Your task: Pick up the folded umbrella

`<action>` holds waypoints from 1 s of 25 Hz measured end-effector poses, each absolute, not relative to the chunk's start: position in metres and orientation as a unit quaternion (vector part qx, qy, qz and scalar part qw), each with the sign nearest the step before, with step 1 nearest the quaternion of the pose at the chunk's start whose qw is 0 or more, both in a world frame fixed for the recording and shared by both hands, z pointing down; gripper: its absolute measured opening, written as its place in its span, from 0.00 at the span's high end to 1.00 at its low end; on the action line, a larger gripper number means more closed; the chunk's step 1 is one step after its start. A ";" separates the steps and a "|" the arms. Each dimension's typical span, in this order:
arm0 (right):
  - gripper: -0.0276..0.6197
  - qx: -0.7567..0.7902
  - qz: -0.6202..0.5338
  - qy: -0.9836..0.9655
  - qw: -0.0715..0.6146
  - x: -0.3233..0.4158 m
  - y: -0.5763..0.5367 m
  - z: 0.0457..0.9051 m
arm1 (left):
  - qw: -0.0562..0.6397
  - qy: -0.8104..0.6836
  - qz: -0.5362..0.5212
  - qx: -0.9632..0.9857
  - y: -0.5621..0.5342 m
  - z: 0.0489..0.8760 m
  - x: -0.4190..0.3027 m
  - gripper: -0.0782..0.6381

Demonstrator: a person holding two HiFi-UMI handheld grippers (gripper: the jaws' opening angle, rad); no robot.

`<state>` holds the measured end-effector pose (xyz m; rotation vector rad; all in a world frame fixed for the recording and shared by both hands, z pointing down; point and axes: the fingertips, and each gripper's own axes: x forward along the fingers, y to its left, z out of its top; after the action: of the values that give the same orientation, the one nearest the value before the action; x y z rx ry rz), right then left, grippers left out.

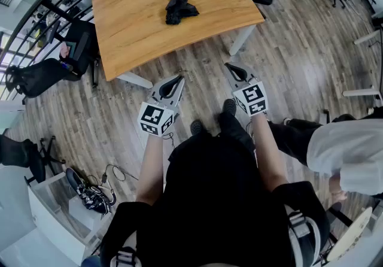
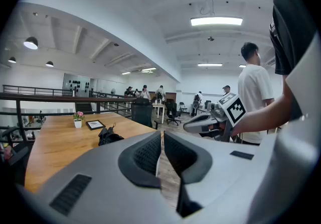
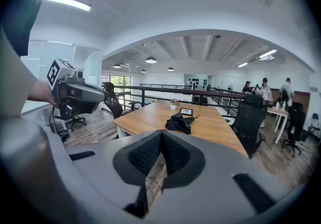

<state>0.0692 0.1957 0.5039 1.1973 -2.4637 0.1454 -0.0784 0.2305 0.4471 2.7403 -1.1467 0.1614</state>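
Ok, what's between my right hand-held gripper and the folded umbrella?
Only bare wood floor and then bare tabletop separate the shut right hand-held gripper from the folded umbrella. The head view shows this most clearly.

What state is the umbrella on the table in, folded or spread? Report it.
Folded. The black umbrella lies collapsed in a crumpled bundle on the wooden table, its canopy not spread.

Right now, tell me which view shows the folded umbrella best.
The head view: it looks down on the whole folded umbrella on the wooden table, nothing in front. The right gripper view shows it low, side-on; the left gripper view, only a small dark lump.
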 end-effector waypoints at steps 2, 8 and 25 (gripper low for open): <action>0.95 0.428 0.045 -0.880 0.199 0.063 0.199 0.499 | 0.077 -0.382 0.047 0.920 0.233 0.441 -0.082 0.84; 0.94 0.436 0.036 -0.878 0.196 0.050 0.211 0.493 | 0.070 -0.376 0.044 0.923 0.244 0.438 -0.095 0.84; 0.94 0.434 0.024 -0.881 0.188 0.037 0.222 0.487 | 0.056 -0.375 0.041 0.924 0.254 0.430 -0.109 0.84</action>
<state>0.0373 0.2217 0.4873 1.2216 -2.4771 0.0680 -0.1089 0.2539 0.4299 2.8047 -1.1373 0.1259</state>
